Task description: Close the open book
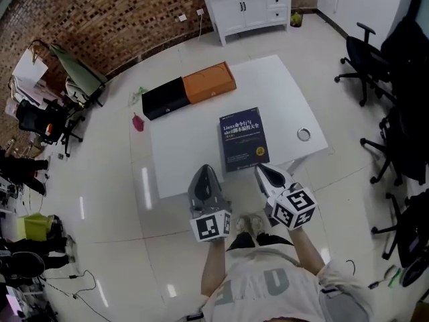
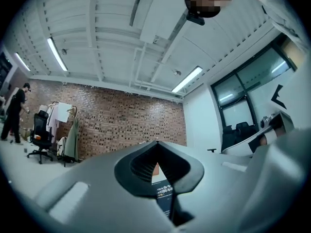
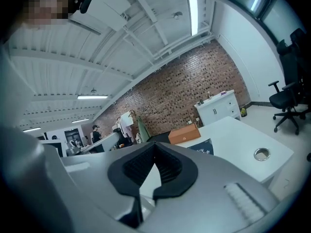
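Note:
A dark blue book [image 1: 242,139] lies closed, cover up, on the white table [image 1: 181,153], near its front edge. My left gripper [image 1: 206,168] hovers just short of the book's near left corner with its jaws shut and nothing in them. My right gripper [image 1: 258,168] hovers at the book's near right corner, also shut and holding nothing. In the left gripper view the fingertips [image 2: 156,142] meet, and a strip of the book [image 2: 164,191] shows below them. The right gripper view shows the jaw tips [image 3: 155,142] together, with the book [image 3: 201,148] beyond.
An orange box [image 1: 210,82] and a black box [image 1: 164,98] lie end to end at the table's far edge. A round cable hole [image 1: 303,134] sits at the table's right. A white cabinet [image 1: 247,5] stands behind, office chairs [image 1: 365,59] at the right.

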Action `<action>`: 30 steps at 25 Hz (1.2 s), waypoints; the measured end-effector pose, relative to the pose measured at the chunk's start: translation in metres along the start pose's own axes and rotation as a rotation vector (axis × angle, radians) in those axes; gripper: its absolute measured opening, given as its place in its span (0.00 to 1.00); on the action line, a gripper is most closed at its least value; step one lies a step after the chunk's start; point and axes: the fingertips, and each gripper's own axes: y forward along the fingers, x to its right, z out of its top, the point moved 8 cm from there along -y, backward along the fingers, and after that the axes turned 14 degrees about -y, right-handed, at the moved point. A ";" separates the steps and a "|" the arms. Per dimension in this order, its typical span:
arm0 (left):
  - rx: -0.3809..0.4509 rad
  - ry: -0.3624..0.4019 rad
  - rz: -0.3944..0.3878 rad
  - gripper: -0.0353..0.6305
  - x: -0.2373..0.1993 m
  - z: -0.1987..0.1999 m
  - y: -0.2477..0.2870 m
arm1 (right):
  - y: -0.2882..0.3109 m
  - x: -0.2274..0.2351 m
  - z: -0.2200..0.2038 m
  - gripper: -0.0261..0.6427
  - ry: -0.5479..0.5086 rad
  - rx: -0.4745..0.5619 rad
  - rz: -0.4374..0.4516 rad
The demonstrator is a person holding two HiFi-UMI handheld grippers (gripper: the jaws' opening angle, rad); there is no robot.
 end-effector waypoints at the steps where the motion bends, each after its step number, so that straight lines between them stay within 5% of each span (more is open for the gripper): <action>1: 0.000 -0.006 0.015 0.07 -0.004 0.001 -0.008 | 0.000 -0.004 -0.003 0.05 0.002 -0.005 0.008; 11: 0.028 -0.025 0.019 0.07 -0.016 0.020 -0.090 | -0.040 -0.068 -0.010 0.05 -0.056 0.003 0.003; 18: 0.024 -0.015 -0.015 0.07 -0.020 0.043 -0.195 | -0.099 -0.158 -0.033 0.05 -0.085 0.015 -0.012; 30: 0.058 -0.037 0.042 0.07 0.013 0.064 -0.348 | -0.211 -0.254 -0.064 0.05 -0.099 0.022 0.062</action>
